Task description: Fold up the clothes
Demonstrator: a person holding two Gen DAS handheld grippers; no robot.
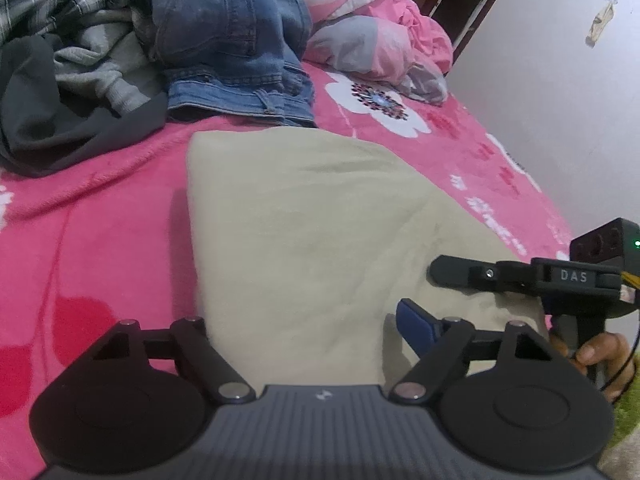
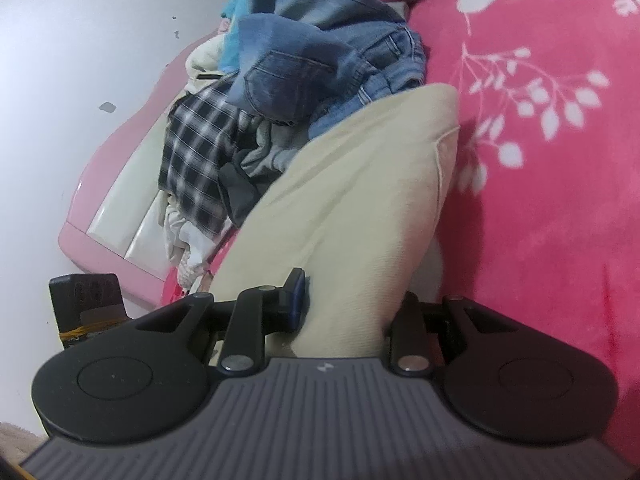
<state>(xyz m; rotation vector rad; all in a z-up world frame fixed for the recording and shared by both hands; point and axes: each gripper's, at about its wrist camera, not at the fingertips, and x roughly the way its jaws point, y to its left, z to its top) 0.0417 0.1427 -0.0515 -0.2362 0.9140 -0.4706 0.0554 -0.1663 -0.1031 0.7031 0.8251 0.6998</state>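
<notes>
Beige garment [image 1: 320,216]: soft, rectangular, on fleecy blanket [image 1: 100,248].

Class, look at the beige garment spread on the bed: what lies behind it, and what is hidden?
Behind the beige garment lies a pile: jeans, a plaid shirt and grey clothing. What is under the pile is covered.

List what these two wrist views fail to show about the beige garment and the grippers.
- Beige garment: its near edge is hidden behind the gripper body in both views, so its type is unclear.
- Left gripper: the left finger is hidden under the cloth; only the blue pad shows.
- Right gripper: the right finger is covered by the lifted cloth, so the grip itself is unseen.
- Clothes pile: cut off by the left wrist view's top-left edge.
</notes>
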